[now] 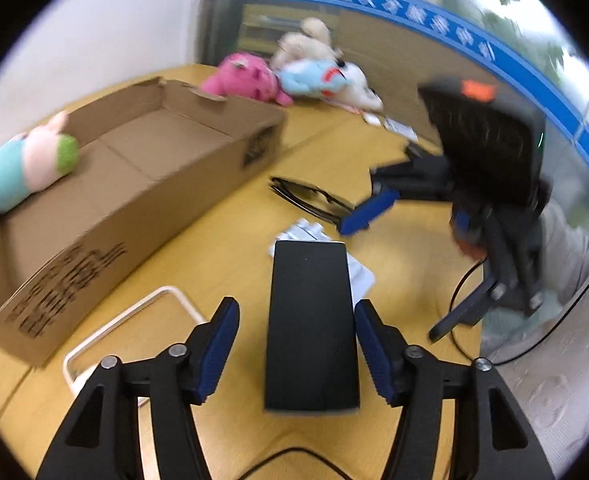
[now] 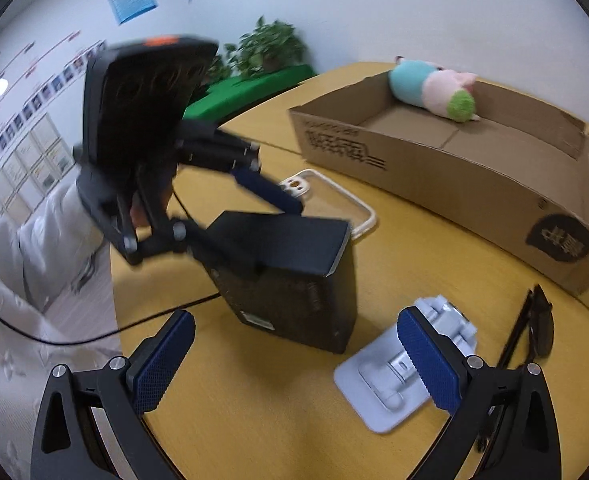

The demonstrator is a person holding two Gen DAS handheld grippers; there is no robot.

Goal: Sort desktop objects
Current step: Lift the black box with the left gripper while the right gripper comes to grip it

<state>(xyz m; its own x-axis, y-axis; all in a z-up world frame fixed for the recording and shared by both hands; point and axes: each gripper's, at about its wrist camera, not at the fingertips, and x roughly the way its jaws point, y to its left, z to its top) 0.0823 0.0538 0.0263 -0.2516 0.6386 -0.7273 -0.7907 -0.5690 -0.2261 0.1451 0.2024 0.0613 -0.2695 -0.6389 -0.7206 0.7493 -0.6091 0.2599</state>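
Observation:
A black box (image 1: 310, 328) stands on the wooden table between the open fingers of my left gripper (image 1: 296, 350); the pads do not touch it. It also shows in the right wrist view (image 2: 294, 280), with the left gripper (image 2: 254, 220) over its top. My right gripper (image 2: 298, 364) is open and empty above the table, its right finger over a white phone stand (image 2: 390, 384). Black glasses (image 1: 310, 200) lie folded beside the cardboard box (image 1: 134, 184), which holds a blue-pink plush toy (image 1: 26, 164). A clear phone case (image 2: 334, 196) lies behind the black box.
Three plush toys, pink (image 1: 246, 78), blue (image 1: 314, 78) and cream (image 1: 306, 42), lie at the table's far edge. A black cable (image 2: 94, 332) runs off the table's edge. The right gripper (image 1: 482, 184) hovers over the table's right side.

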